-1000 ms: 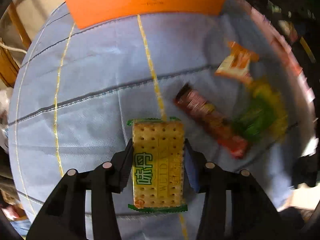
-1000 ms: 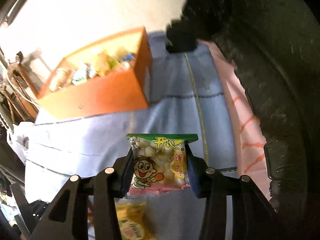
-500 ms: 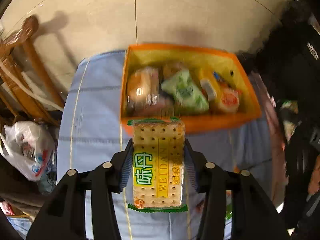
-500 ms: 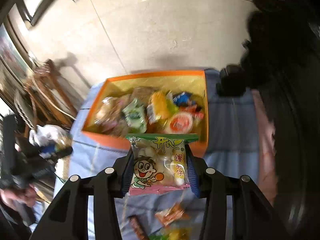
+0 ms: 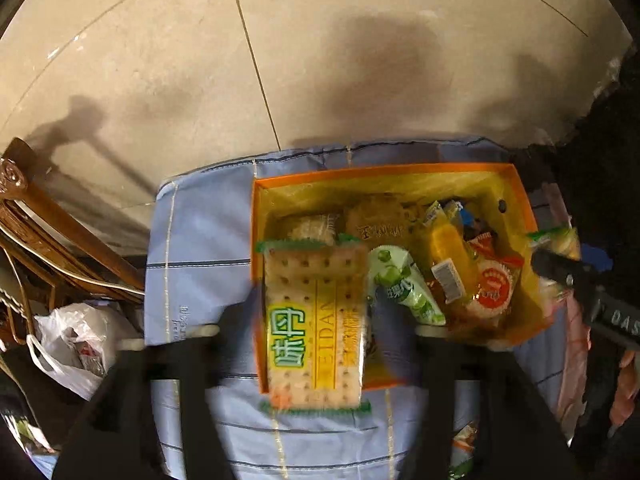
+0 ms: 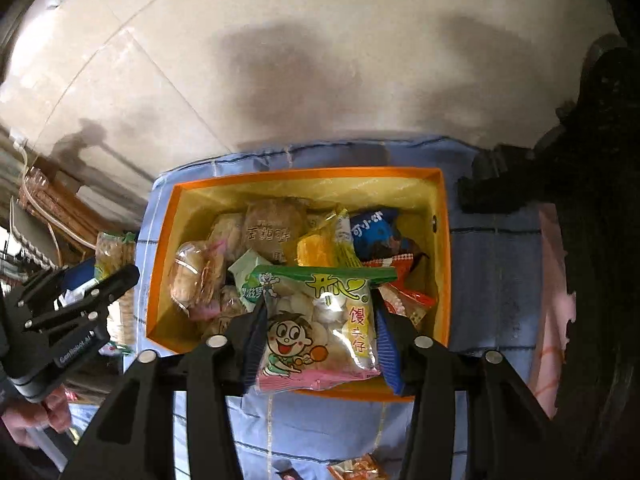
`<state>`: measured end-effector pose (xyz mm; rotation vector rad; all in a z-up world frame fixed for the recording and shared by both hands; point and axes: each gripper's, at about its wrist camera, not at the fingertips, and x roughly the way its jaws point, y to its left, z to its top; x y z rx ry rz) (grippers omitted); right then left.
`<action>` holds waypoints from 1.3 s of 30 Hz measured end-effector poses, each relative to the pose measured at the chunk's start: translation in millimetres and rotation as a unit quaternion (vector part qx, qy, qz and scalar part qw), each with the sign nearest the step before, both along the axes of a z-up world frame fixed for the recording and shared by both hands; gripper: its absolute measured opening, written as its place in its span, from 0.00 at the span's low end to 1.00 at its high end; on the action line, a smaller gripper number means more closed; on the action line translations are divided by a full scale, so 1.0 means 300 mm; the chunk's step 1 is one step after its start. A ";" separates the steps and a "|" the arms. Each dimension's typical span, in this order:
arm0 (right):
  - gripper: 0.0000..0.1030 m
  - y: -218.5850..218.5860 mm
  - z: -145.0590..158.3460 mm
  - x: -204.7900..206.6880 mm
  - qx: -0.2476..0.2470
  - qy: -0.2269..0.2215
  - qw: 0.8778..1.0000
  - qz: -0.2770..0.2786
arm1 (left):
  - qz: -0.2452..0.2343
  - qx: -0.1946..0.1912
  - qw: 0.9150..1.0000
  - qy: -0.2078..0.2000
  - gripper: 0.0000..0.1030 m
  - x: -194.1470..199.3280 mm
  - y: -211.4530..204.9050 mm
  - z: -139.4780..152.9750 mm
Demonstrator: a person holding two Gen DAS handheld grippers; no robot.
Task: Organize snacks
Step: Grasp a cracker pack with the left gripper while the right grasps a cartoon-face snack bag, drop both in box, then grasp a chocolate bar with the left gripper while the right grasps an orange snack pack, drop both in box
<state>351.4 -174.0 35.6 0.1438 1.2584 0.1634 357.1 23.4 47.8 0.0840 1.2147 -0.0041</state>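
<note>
the left gripper (image 5: 316,320) is clamped on a cracker pack (image 5: 316,332), its jaws pressing the long sides, held over the near left corner of the orange box (image 5: 380,170). the right gripper (image 6: 318,340) is closed on a puffy snack bag (image 6: 320,324) above the box's near edge. the crackers look stiff, light and brittle, so a side grip with mild pressure suits them. the bag seems soft, air-filled and slick; holding it mid-body, as here, looks safest against slipping.
</note>
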 end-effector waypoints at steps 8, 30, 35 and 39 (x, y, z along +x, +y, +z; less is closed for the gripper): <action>0.97 -0.141 -0.049 -0.276 -0.055 0.002 0.998 -0.044 | -0.013 0.019 1.000 0.008 0.96 -0.222 0.000 -0.070; 0.43 -0.232 -0.496 -0.792 -0.022 0.026 0.986 -0.166 | -0.049 -0.023 0.991 0.120 0.96 -0.928 -0.156 -0.563; 0.22 -0.354 -0.350 -0.897 -0.002 -0.015 0.982 -0.188 | 0.053 -0.099 0.975 0.190 0.96 -0.890 -0.263 -0.731; 0.09 -0.415 -0.316 -0.936 0.006 -0.028 0.982 -0.187 | 0.036 -0.049 0.993 0.103 0.69 -0.853 -0.370 -0.731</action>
